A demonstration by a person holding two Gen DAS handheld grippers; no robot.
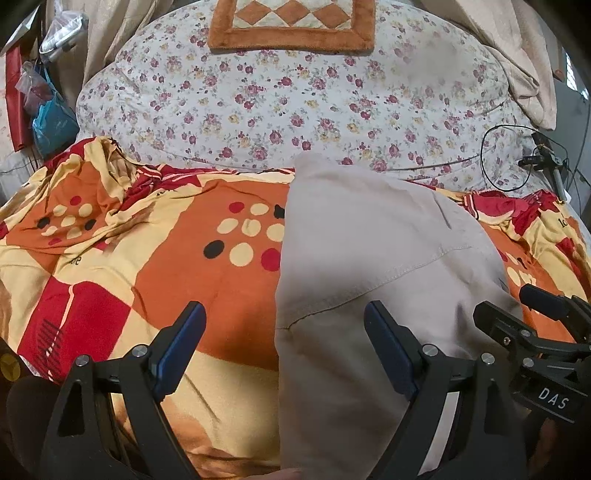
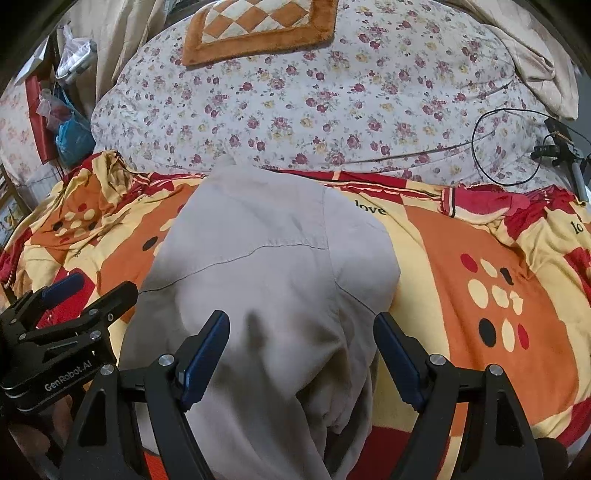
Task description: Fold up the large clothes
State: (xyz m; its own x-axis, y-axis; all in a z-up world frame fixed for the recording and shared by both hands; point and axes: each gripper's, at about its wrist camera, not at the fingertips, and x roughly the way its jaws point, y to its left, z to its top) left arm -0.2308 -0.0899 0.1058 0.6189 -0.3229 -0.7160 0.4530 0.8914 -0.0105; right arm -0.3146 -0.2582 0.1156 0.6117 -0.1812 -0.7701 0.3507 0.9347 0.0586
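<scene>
A large beige garment (image 1: pixel 369 258) lies as a long folded strip on the bed, running from the near edge away toward the floral quilt (image 1: pixel 295 103), with a stitched seam crossing it partway up; in the right wrist view the same garment (image 2: pixel 266 266) fills the middle, its right side rounded over in a soft fold. It rests on an orange, red and cream patterned bedspread (image 1: pixel 184 266) printed with dots and the word "love". The left tool (image 1: pixel 284 350) hovers at the near end with its blue-padded fingers wide apart, the left finger over the bedspread and the right one over the garment, gripping nothing. The right tool (image 2: pixel 301 354) is likewise spread apart, both fingers straddling the near part of the garment without closing on it. Each tool shows at the edge of the other's view, just beside it. Farther off, an orange checkered mat (image 1: pixel 291 26) lies on the quilt. A looped black cable (image 1: pixel 513 158) sits at the far right, and plastic bags (image 1: pixel 48 110) hang at the far left.
</scene>
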